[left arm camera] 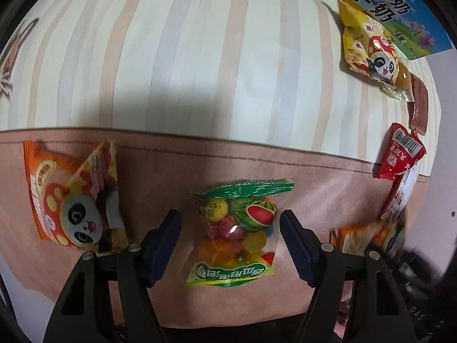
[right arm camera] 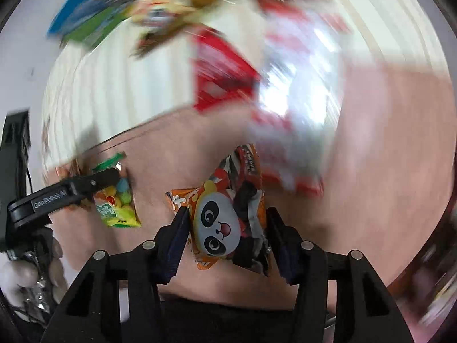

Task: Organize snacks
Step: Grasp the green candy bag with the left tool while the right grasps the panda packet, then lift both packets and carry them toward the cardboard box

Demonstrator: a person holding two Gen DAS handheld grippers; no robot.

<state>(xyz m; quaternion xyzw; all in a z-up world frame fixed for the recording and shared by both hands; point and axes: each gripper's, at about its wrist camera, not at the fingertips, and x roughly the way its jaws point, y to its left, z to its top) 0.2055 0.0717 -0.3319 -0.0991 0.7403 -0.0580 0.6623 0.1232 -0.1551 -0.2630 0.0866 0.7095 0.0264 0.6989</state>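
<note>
In the left wrist view, the left hand-held gripper [left arm camera: 230, 230] is seen pointing down over a candy bag [left arm camera: 238, 233] that lies flat at lower centre on a pink cloth [left arm camera: 171, 171]; the jaws stand about half open on either side of the bag, with gaps visible on both sides, so nothing is held. An orange panda pack [left arm camera: 75, 197] lies at the left on the same cloth, a yellow panda pack [left arm camera: 370, 47] at the upper right beside a milk carton [left arm camera: 400, 11], and a red pack [left arm camera: 400, 154] at the right edge. The snacks are judged to be scattered still, so most of the sorting appears to be left. Open room lies across the striped sheet [left arm camera: 171, 57] at upper centre, while the cloth's seam runs across mid-frame. In the right wrist view, which is blurred in its upper half, the right hand-held gripper [right arm camera: 227, 235] is seen with its pads pressed onto the sides of a second orange panda pack [right arm camera: 225, 223] at lower centre, the wrapper crumpled between them. The other gripper [right arm camera: 71, 191] is seen at the left over the candy bag [right arm camera: 120, 200]. A red-and-white pack [right arm camera: 297, 131] lies just above the gripped pack, so little free room is left there; bare cloth is open at the right.
</note>
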